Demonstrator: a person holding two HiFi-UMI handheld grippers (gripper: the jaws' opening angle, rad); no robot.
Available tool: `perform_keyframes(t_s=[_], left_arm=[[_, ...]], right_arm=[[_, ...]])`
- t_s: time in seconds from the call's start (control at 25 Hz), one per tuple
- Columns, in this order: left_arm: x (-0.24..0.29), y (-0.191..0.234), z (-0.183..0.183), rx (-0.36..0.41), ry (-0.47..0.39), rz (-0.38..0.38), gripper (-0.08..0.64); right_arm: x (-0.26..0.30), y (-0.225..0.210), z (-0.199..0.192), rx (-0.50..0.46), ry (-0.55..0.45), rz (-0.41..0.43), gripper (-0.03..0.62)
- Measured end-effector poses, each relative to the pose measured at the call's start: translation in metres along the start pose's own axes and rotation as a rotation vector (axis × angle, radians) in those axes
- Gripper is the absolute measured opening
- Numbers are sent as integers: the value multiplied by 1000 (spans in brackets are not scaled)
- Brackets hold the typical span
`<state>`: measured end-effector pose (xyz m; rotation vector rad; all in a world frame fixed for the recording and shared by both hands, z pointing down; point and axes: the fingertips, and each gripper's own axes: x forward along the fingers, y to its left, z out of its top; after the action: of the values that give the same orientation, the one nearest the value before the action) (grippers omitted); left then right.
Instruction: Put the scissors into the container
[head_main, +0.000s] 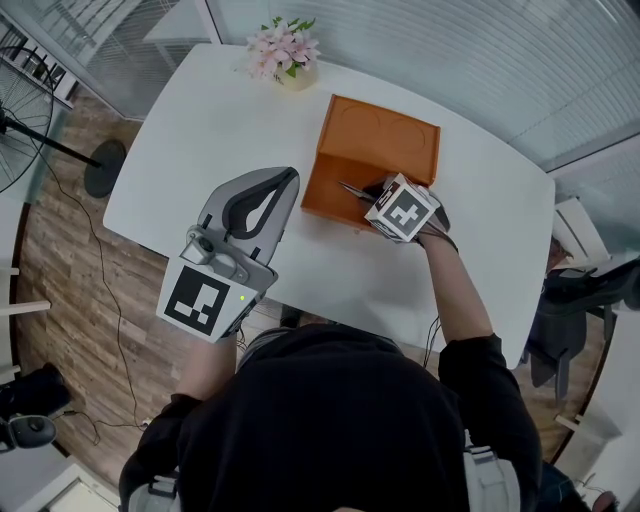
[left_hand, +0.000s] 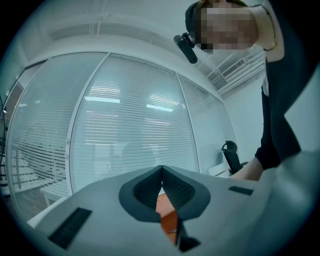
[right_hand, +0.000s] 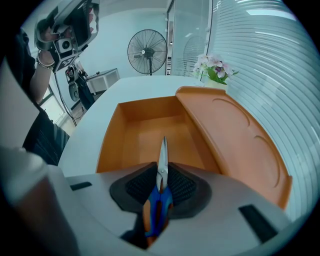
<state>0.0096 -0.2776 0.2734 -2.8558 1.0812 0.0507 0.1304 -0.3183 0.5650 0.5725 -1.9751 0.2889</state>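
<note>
Right gripper (right_hand: 161, 174): jaws pinch the scissors (right_hand: 161, 159) at the blue handles, with the blades pointing ahead over the open orange container (right_hand: 147, 134).
Left gripper (left_hand: 161, 172): jaws pressed together on nothing, held over the white desk (head_main: 190, 130).
Lid (right_hand: 235, 135): stands open, right of the blades.
Flowers (head_main: 285, 50): beyond the container.

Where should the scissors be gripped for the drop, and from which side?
At the pivot, ahead of the blue handles, from the handle end. The right claw holds the scissors so: they are narrow there, and the blades point out over the open box.
</note>
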Motion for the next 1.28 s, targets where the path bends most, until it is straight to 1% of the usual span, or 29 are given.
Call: perform_keyframes(t_s=[0.52,0.8,0.96,1.28], left_arm=[[-2,1,-2,-5,7,-1,12],[-2,0,-2,-6,8,-8,12],[-1,-1,-2,-4,5,-18,12],[3,-4,0,-13,8,-40,12]], right_arm=[[-4,-3,1,-10,-18,-46,91],[-17,-7,7,8,-78,-93,91],[-30,-7,16,42,-140,-116,92],[-54,-7,26,71,-230,-168,92]])
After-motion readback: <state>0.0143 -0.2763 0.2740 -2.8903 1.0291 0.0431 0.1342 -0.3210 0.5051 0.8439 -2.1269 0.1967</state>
